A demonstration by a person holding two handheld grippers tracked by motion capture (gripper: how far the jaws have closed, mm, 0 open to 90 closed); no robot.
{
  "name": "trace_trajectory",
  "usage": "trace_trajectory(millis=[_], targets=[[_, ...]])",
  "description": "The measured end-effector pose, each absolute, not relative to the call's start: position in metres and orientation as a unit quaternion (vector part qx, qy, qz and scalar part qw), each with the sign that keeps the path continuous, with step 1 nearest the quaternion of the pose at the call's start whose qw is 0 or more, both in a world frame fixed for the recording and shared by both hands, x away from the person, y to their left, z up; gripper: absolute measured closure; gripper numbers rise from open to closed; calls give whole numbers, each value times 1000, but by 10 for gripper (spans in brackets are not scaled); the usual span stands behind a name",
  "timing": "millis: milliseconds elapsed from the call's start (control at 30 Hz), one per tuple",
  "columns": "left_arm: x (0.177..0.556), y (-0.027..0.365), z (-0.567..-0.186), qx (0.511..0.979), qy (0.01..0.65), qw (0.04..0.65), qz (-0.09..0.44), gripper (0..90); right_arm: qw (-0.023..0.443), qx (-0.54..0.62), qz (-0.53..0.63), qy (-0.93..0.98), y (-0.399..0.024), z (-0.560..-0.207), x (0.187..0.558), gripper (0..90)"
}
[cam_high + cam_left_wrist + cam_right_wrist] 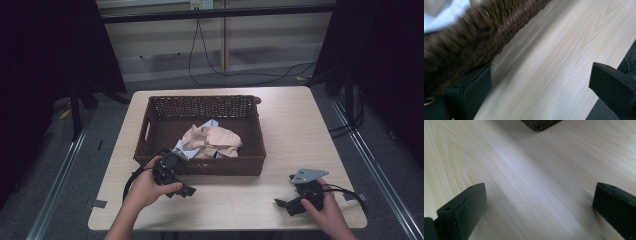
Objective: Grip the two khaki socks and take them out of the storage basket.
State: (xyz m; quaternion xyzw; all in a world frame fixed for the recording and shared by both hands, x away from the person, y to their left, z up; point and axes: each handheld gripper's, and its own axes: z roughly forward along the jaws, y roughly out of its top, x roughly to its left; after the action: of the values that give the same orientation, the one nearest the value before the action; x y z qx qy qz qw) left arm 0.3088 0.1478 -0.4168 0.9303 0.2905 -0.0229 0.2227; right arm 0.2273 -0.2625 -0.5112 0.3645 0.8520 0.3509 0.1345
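A dark brown wicker basket [205, 165] stands on the middle of the light wooden table [290, 125]. In it lie a crumpled peach cloth [212, 141] and a pale blue-white cloth [184, 147]. A hand holds my left gripper [179, 186] just in front of the basket's front wall, near its left end. In the left gripper view this gripper [541, 72] is open over bare wood, with the blurred basket wall [474, 40] beside one jaw. My right gripper [286, 200] rests near the table's front right, open [540, 188], nothing between its jaws. A basket corner [540, 123] lies ahead.
Bare tabletop runs in front of the basket and to its right. Black cables [240, 75] trail across the floor behind the table. Dark stands [75, 100] flank the table on both sides. The front table edge lies close to both hands.
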Motion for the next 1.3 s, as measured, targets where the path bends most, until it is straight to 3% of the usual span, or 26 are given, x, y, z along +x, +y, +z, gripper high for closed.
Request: trace_trajectory(millis=[567, 900, 1300], targets=[[321, 141, -372, 939, 277, 197, -57, 42, 134, 364, 352, 852, -263, -511, 227, 0], [335, 136, -326, 940, 271, 198, -54, 42, 134, 364, 352, 852, -263, -511, 227, 0], [366, 126, -325, 934, 294, 199, -32, 42, 134, 366, 352, 851, -262, -511, 227, 0]])
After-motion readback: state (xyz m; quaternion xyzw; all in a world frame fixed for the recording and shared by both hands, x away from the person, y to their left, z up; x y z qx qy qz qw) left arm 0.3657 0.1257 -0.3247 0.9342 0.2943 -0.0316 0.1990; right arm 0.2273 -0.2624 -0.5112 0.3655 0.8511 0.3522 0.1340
